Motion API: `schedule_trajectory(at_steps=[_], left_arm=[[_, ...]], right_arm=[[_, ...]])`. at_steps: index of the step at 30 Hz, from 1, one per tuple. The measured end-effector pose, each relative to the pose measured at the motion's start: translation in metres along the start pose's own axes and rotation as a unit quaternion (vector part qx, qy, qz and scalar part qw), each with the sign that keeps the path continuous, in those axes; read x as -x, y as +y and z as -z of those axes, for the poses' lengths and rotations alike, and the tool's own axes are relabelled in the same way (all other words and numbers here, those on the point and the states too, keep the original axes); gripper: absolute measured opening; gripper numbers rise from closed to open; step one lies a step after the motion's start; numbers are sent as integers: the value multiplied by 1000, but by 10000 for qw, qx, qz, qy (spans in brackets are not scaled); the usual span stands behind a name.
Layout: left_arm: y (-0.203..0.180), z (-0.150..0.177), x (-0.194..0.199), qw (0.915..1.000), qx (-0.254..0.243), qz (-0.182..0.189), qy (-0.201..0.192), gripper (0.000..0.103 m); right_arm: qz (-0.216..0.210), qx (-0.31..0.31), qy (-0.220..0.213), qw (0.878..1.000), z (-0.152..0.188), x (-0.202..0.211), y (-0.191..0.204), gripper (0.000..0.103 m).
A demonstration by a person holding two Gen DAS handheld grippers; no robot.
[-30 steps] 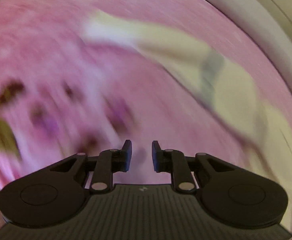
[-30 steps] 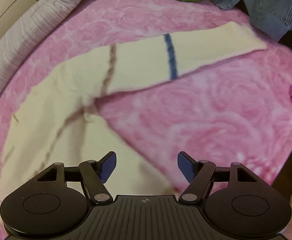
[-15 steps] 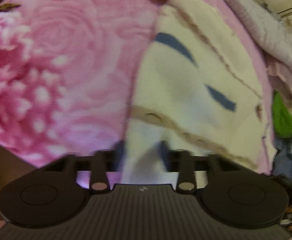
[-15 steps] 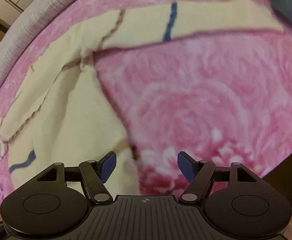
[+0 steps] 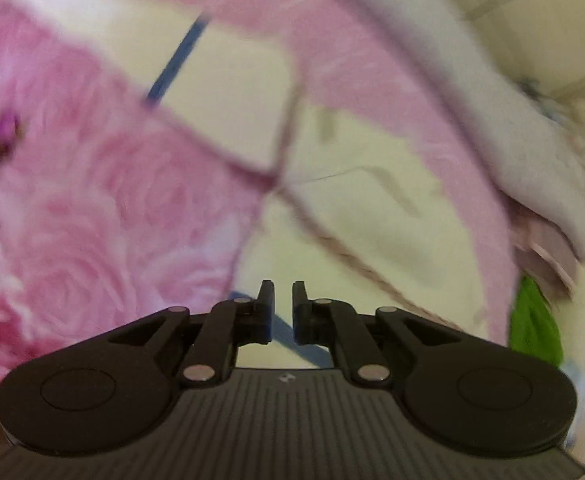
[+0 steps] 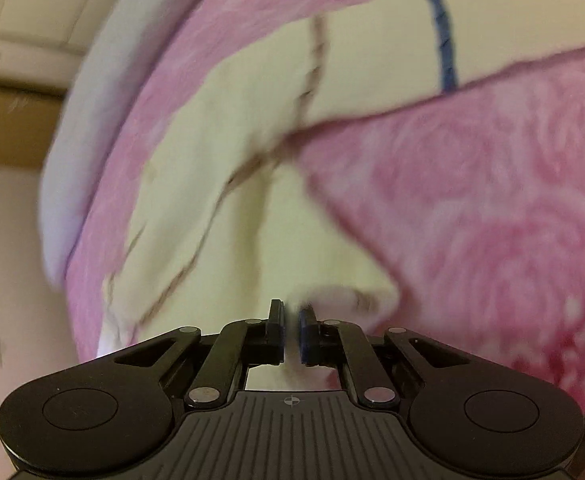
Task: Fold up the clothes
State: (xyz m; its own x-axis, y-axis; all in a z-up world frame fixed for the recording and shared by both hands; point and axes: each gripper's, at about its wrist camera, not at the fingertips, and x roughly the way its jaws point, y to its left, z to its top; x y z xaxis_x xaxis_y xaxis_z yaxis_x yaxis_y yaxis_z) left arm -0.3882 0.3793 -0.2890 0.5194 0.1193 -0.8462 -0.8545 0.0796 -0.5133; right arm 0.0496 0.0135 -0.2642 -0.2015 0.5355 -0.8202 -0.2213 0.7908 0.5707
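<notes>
A cream sweater (image 5: 372, 216) with blue and brown stripes lies spread on a pink rose-patterned blanket (image 5: 104, 216). It also shows in the right wrist view (image 6: 220, 208). My left gripper (image 5: 281, 300) is over the sweater's bottom edge near a blue stripe, jaws nearly closed with cloth between them. My right gripper (image 6: 291, 322) is shut on the sweater's hem corner, which bunches just ahead of the fingertips. One sleeve (image 6: 432, 40) with a blue stripe stretches away to the upper right. Both views are blurred.
A rolled light grey blanket (image 5: 492, 92) runs along the far edge of the bed, also in the right wrist view (image 6: 92, 128). A green garment (image 5: 532, 320) lies at the right. The bed edge drops off at the left in the right wrist view.
My right gripper closed from wide open onto the sweater's hem. My left gripper swung across the bed and now sits at the sweater's bottom edge.
</notes>
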Motion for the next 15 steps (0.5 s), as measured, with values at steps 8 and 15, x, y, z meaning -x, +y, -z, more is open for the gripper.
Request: schedule_trajectory(at_steps=[8,15], left_arm=[[24,39,0,9984,282,-255,431,21],[-14,76,17,9885,-1395,-526,248,23]], right_arm=[[56,-333,51,9994,23,5,-32,70],[221,87,-360,9991,55,22,-35,70]])
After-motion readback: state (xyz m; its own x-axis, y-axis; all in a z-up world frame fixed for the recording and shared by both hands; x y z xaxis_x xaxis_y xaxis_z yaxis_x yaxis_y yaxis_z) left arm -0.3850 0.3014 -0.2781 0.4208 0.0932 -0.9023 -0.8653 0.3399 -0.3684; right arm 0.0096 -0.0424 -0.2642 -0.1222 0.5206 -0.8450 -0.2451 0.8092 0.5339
